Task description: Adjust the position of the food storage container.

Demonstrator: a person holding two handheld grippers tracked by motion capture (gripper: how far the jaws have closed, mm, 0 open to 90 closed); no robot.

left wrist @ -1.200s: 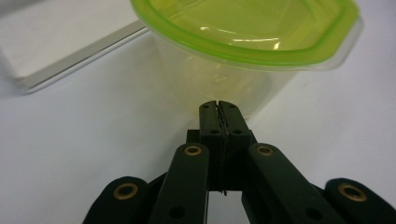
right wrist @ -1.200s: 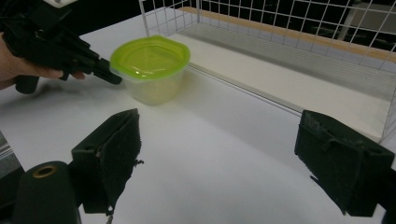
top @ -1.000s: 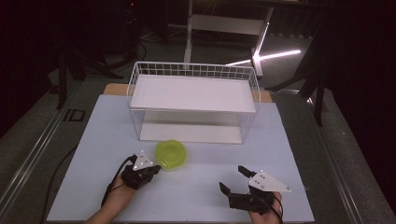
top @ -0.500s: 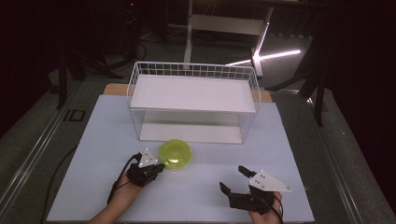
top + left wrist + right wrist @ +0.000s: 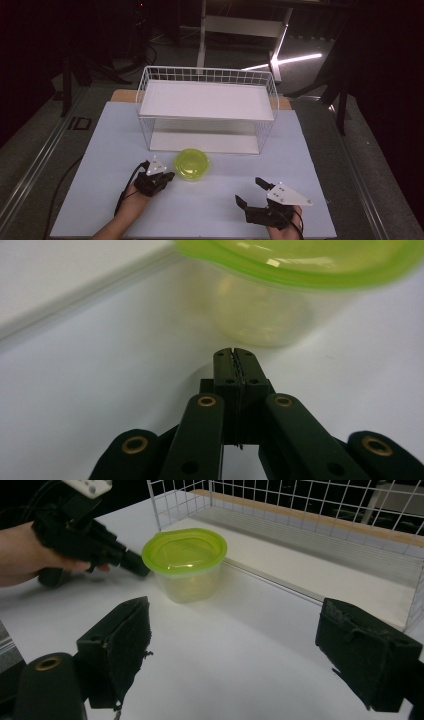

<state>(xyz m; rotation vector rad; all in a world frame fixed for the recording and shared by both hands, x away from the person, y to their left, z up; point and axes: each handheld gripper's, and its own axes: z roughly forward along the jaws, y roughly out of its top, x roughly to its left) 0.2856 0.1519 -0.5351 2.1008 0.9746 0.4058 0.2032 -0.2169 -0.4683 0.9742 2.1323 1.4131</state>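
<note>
Left gripper [image 5: 169, 176] low on the white table [image 5: 110, 150], jaws clenched together with nothing between them, tip just beside the green-lidded container [image 5: 191, 163], touching or not can't tell. Container stands upright on the table just in front of the white wire basket [image 5: 207, 75]. Right gripper [image 5: 250, 191] well apart at right, jaws spread wide, empty

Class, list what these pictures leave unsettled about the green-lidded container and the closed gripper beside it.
- Contact: in the high view, the left gripper tips meet the green-lidded container outline; touching or apart, too small to tell.
- Container top: in the left gripper view, the lid is blurred and cut by the frame edge.
- Contents: the right gripper view's translucent wall shows nothing definite.
</note>
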